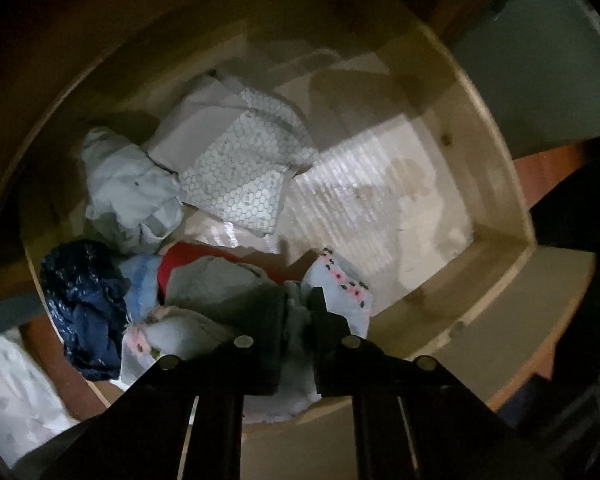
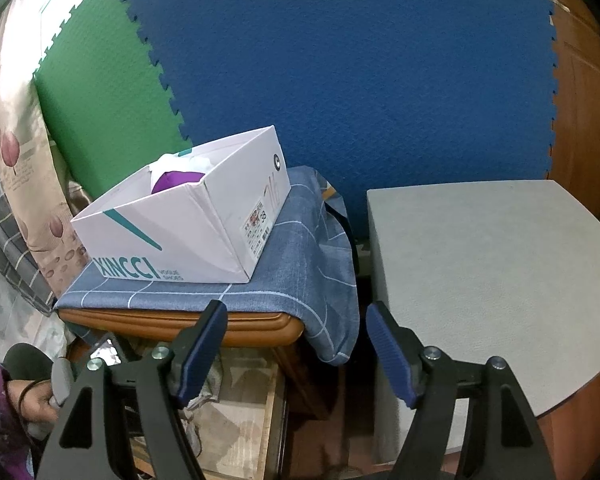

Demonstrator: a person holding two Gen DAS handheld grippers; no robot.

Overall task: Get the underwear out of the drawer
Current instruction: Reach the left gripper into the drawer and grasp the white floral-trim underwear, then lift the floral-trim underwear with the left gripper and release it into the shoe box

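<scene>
The left gripper [image 1: 298, 316] clenches grey underwear [image 1: 236, 292] inside the wooden drawer [image 1: 496, 184], floral pieces [image 1: 346, 284] crowding either side. The right gripper [image 2: 296, 344] hangs released; ahead to its left sits a white XINCCI shoebox [image 2: 188, 216].

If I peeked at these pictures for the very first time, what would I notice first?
Probably the wooden drawer with its jumble of clothes, where the left gripper is pinching a grey garment at the near edge, beside a navy lacy piece. In the other view, the white shoebox on a blue checked cloth stands out against a big blue foam mat, with the right gripper open below.
</scene>
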